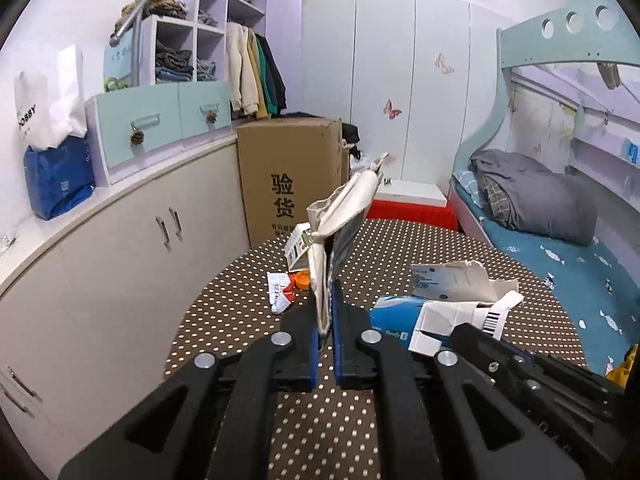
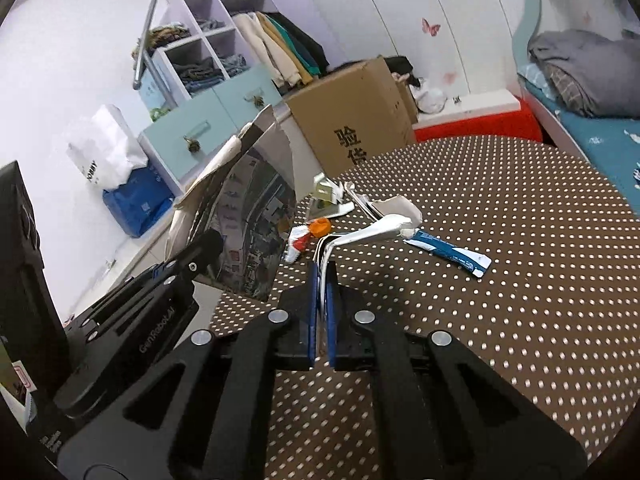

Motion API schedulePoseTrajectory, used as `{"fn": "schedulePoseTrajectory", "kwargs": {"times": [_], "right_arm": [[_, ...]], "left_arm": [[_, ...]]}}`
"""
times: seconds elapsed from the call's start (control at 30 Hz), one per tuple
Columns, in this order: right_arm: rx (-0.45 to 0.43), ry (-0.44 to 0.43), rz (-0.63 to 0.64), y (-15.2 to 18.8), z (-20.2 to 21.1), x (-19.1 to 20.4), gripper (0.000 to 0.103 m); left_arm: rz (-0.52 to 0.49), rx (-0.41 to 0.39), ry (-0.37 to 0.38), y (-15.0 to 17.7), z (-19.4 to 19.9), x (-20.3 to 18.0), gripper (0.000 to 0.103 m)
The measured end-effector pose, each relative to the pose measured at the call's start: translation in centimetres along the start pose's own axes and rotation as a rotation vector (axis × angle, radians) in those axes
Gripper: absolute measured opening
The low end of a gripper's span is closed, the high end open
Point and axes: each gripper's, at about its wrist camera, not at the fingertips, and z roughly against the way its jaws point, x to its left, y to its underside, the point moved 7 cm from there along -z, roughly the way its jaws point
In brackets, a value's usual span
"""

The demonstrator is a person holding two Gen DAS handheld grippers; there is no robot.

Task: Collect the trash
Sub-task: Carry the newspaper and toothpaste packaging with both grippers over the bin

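My left gripper [image 1: 326, 304] is shut on a printed paper bag [image 1: 340, 220] and holds it upright above the polka-dot table [image 1: 320, 420]. The same bag shows in the right wrist view [image 2: 248, 216], with the left gripper body [image 2: 160, 300] at its base. My right gripper [image 2: 323, 276] is shut on a flattened white carton [image 2: 368, 232] that reaches across the table [image 2: 500, 280]. In the left wrist view the right gripper's body shows at the lower right, with the white carton [image 1: 452, 316] at its tip. Loose trash lies ahead: a red-white wrapper [image 1: 280, 292], an orange cap [image 1: 303, 280], a small box [image 1: 298, 246], a blue packet [image 2: 452, 254].
A blue-and-white carton [image 1: 392, 316] and torn white paper [image 1: 452, 280] lie on the right of the table. A tall cardboard box [image 1: 288, 176] stands behind the table. Cabinets [image 1: 120, 248] run along the left; a bunk bed [image 1: 560, 220] is on the right.
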Motion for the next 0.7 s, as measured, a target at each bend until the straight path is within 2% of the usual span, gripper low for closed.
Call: {"fn": "schedulePoseTrajectory", "kwargs": {"times": [0.17,0.33,0.7], "right_arm": [[-0.029,-0.017,0.036,0.3,2.7,2.4,0.004],[-0.031,-0.051,0.082,1.2,4.0,5.7,0.004],[0.039,-0.14,0.155,4.8,2.8,13.1,0.004]], "left_arm": [[0.035,-0.029,0.0,-0.1,4.0,2.0,0.005],[0.061,-0.047,-0.033,0.3,6.8,5.0,0.005],[0.126,-0.047,-0.134,2.8,10.9,13.4,0.005]]}}
